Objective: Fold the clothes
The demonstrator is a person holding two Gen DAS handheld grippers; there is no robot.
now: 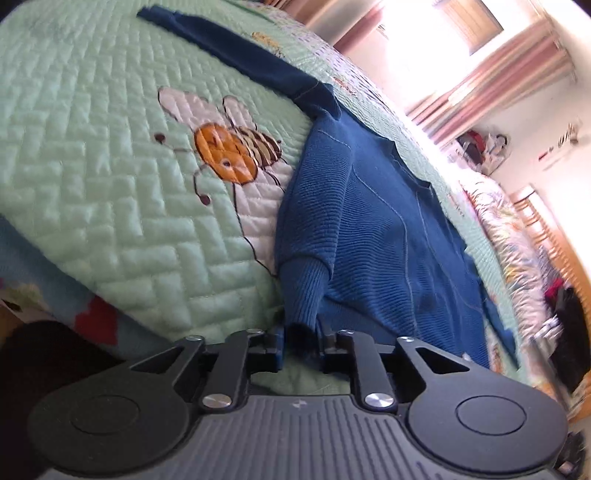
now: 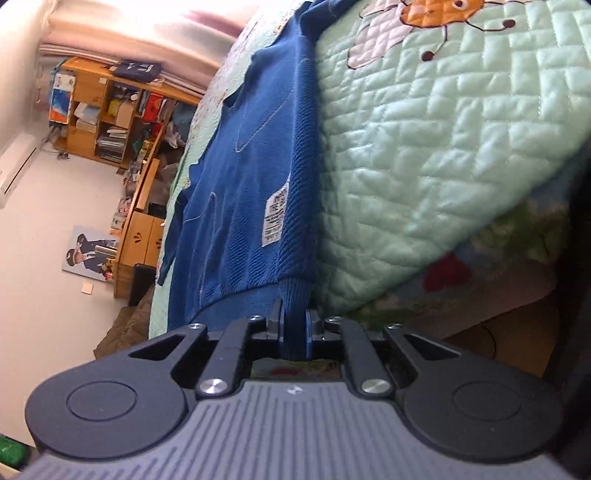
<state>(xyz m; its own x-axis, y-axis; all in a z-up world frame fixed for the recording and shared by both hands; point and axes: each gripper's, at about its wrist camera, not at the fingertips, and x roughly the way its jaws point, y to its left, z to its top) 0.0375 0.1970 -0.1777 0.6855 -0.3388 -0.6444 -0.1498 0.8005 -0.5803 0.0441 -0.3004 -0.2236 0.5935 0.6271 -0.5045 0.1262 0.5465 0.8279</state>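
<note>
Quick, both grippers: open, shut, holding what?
Left gripper: shut on the blue sweater's ribbed hem.
Right gripper: shut on the same sweater's ribbed hem.

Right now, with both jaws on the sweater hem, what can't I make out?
- Blue sweater: its far sleeve end is cut off at the left wrist view's top edge.
- White label: print too small, right wrist view.
- Hem in the right gripper: hidden behind the jaws.
</note>
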